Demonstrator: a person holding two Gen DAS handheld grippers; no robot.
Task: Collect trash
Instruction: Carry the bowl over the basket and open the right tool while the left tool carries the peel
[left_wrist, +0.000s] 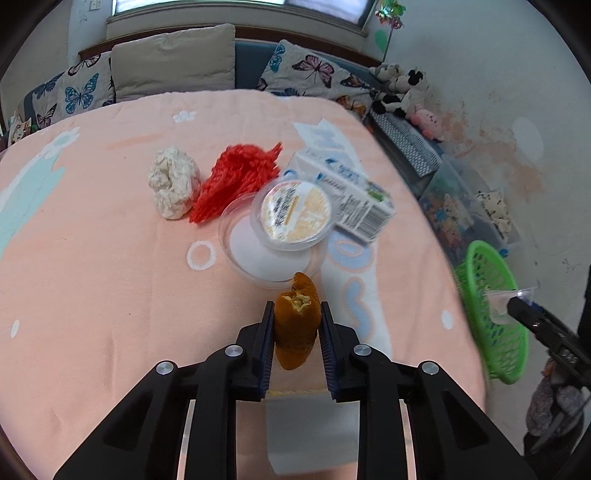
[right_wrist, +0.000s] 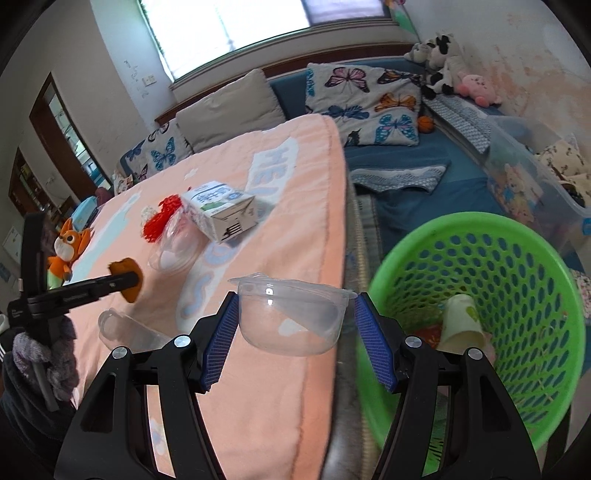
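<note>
My left gripper (left_wrist: 297, 306) is shut on a bitten brown pastry piece (left_wrist: 295, 332), its pads pressed on both sides just above the pink blanket (left_wrist: 92, 277). My right gripper (right_wrist: 297, 295) is shut on a clear plastic bowl (right_wrist: 291, 321), held by its rim over the bed's edge beside the green mesh basket (right_wrist: 461, 218). A paper cup (right_wrist: 461, 325) lies inside the basket. On the blanket lie a crumpled white tissue (left_wrist: 171, 182), a red net (left_wrist: 236, 181), a clear lidded tub (left_wrist: 291, 210) and a milk carton (left_wrist: 347, 192).
The basket stands on the floor to the right of the bed. Another clear plastic piece (right_wrist: 125, 332) and an orange plush toy (right_wrist: 66, 251) sit on the blanket. Butterfly pillows (left_wrist: 314, 74), soft toys and storage boxes (right_wrist: 535, 184) line the far side and wall.
</note>
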